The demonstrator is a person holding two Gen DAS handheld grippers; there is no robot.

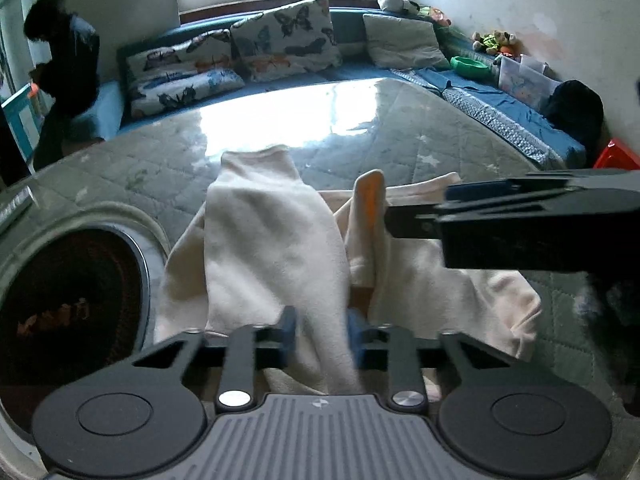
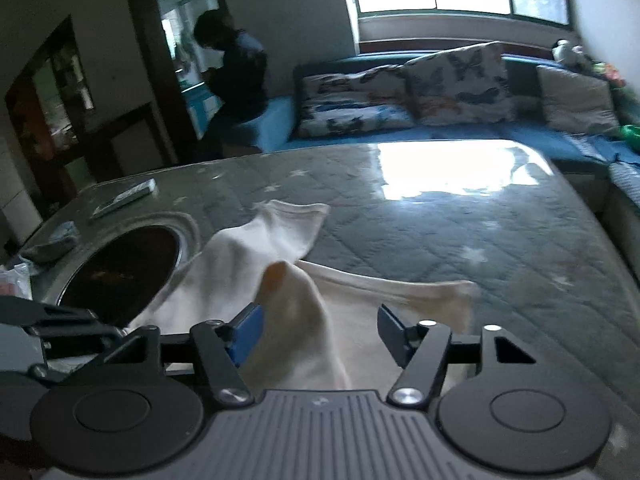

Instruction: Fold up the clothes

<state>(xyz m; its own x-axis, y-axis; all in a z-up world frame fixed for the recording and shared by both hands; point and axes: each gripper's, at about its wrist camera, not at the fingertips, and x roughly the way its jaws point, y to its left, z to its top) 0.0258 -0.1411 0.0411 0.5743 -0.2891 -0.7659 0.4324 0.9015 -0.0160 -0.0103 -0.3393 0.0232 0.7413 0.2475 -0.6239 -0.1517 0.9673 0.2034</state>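
Observation:
A cream garment (image 1: 272,232) lies bunched on the quilted grey table cover (image 1: 400,128). One tube-like part of it stretches away toward the window. My left gripper (image 1: 322,338) has its blue pads (image 1: 289,336) closed on a raised fold of the garment at the near edge. In the right wrist view the same garment (image 2: 240,248) rises in a peak between the fingers of my right gripper (image 2: 320,334). Its left pad (image 2: 248,334) touches the cloth and its right pad stands clear, so it is open. That gripper also enters the left wrist view from the right (image 1: 416,208).
A round dark opening (image 1: 68,300) is set in the table left of the garment. A flat remote-like thing (image 2: 124,196) lies at the far left edge. Beyond the table are a blue sofa with butterfly cushions (image 1: 280,40), toys, a red stool (image 1: 616,156) and a person (image 2: 236,76).

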